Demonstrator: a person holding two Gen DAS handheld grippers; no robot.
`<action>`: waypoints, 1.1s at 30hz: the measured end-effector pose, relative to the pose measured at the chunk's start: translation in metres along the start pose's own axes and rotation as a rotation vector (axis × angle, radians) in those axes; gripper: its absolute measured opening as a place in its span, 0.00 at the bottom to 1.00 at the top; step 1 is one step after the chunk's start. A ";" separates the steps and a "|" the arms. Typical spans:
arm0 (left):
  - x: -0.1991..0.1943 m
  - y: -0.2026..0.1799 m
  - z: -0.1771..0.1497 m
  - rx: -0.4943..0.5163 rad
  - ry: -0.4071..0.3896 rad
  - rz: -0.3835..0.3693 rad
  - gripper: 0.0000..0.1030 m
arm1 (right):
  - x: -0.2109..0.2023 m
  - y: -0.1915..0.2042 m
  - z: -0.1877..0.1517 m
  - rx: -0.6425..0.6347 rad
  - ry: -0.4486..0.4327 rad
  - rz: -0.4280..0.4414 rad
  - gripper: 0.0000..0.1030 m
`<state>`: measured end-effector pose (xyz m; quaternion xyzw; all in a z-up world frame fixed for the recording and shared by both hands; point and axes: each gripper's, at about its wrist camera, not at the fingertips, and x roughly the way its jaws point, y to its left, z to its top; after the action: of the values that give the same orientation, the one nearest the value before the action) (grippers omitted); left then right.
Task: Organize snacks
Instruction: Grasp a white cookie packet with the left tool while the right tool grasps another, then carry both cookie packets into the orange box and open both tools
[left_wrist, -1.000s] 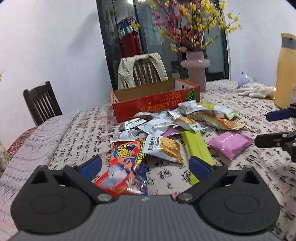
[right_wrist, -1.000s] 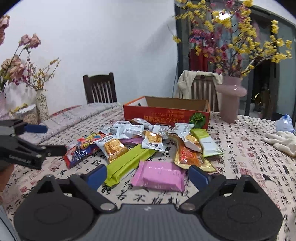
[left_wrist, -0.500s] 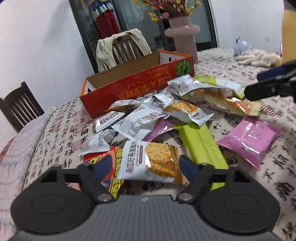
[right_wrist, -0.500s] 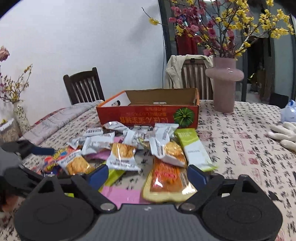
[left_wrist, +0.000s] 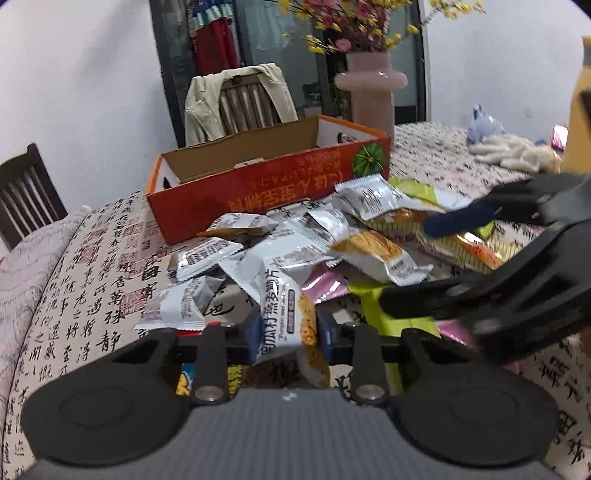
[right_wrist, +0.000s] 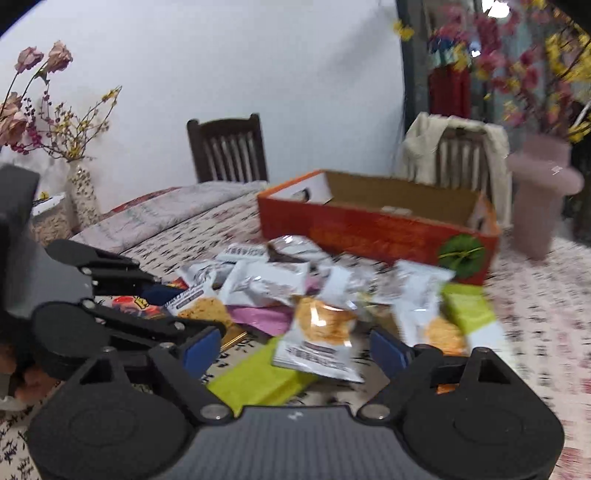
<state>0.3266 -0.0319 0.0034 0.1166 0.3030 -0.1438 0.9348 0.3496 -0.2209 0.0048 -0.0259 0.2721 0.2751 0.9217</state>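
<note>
Several snack packets lie in a heap (left_wrist: 332, 229) on the patterned tablecloth, in front of an open orange cardboard box (left_wrist: 273, 184) (right_wrist: 369, 229). My left gripper (left_wrist: 290, 336) is closing, and its blue pads pinch a white and orange crisp packet (left_wrist: 288, 317), which stands crumpled between them. In the right wrist view, the left gripper (right_wrist: 188, 310) comes in from the left. My right gripper (right_wrist: 295, 347) stands wide with its jaws closing slowly. Another white and orange packet (right_wrist: 317, 339) lies between its pads untouched, on top of a long green packet (right_wrist: 255, 380).
Behind the box stand a pink vase (left_wrist: 371, 92) with flowers and a chair draped with a beige jacket (left_wrist: 240, 99). White gloves (left_wrist: 513, 155) and a yellow bottle (left_wrist: 580, 110) sit at the far right. A dark chair (right_wrist: 227, 147) and a small flower vase (right_wrist: 83, 199) are at the left.
My left gripper moved forward from the red and blue packet to the white and orange one and closed on it. My right gripper swung left across the heap, close beside the left.
</note>
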 end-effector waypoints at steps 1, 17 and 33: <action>-0.002 0.003 0.001 -0.016 -0.002 -0.007 0.30 | 0.007 0.001 0.001 0.001 0.003 0.009 0.82; -0.051 0.015 0.022 -0.078 -0.106 0.071 0.30 | 0.022 -0.014 0.006 0.149 -0.018 -0.022 0.41; -0.130 0.018 0.065 -0.130 -0.284 0.139 0.30 | -0.112 -0.011 0.017 0.070 -0.273 -0.078 0.41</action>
<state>0.2664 -0.0096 0.1354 0.0553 0.1676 -0.0739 0.9815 0.2851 -0.2817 0.0753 0.0334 0.1526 0.2304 0.9605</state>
